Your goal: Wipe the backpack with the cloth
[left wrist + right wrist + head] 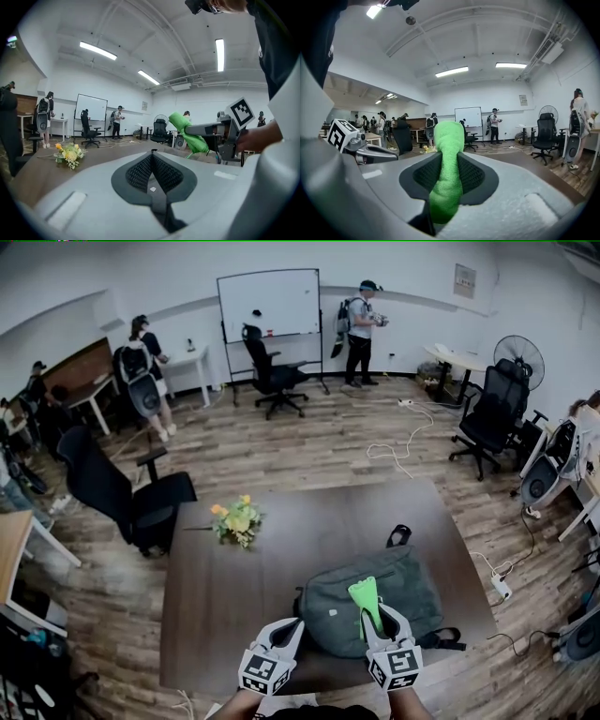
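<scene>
Green cloth (447, 173) fills the gap between the jaws of the right gripper (380, 622), which are pressed in on a bunched fold of it, with the free end standing up past the tips. The left gripper (152, 174) has its jaws brought together on nothing and is held just beside the right one, at the near edge of the table (216, 615). In the head view the cloth sits over the near part of the grey-green backpack (412, 592), which lies flat on the table's right half with its straps trailing off to the right. Both gripper views look level across the room, not down at the fabric, so the cloth seems to be held above the bag, though contact cannot be ruled out. By my reading, the cloth is in hand and in position. No picture shows a wiped patch, so most or all of the wiping looks left to do. A bunch of yellow flowers (236, 519) lies well apart on the table's far left.
</scene>
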